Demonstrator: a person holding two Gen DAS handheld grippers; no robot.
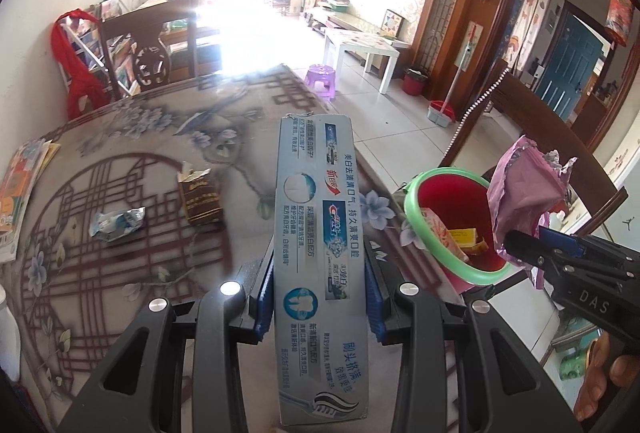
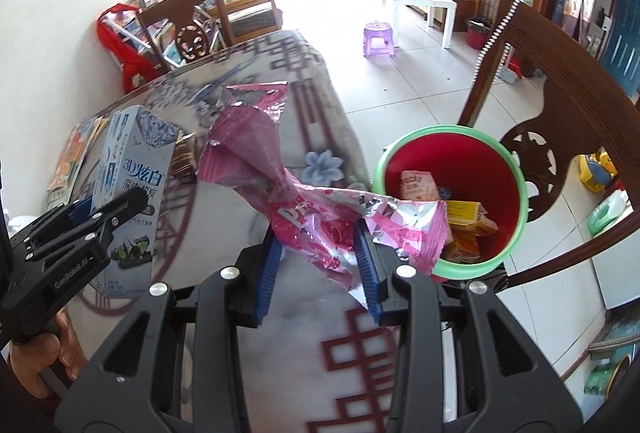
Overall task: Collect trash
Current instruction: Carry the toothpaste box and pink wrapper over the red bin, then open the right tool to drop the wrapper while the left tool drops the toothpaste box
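Observation:
My left gripper (image 1: pixel 318 293) is shut on a long pale-blue toothpaste box (image 1: pixel 318 233), which sticks up between the blue pads above the table. My right gripper (image 2: pixel 320 265) is shut on a crumpled pink foil wrapper (image 2: pixel 260 153). In the right wrist view the toothpaste box (image 2: pixel 132 193) and the left gripper (image 2: pixel 108 217) show at the left. In the left wrist view the pink wrapper (image 1: pixel 520 193) and the right gripper (image 1: pixel 524 245) hang over the bin. The red bin with a green rim (image 2: pixel 516 169) (image 1: pixel 412 193) stands off the table's right edge and holds several snack packs.
On the patterned table (image 1: pixel 120 273) lie a crumpled blue-white wrapper (image 1: pixel 116 223), a torn brown carton (image 1: pixel 200 199) and magazines (image 1: pixel 20 197) at the left edge. A wooden chair (image 2: pixel 560 137) stands behind the bin, another chair (image 1: pixel 148 45) at the far side. A purple stool (image 2: pixel 378 37) is on the tiled floor.

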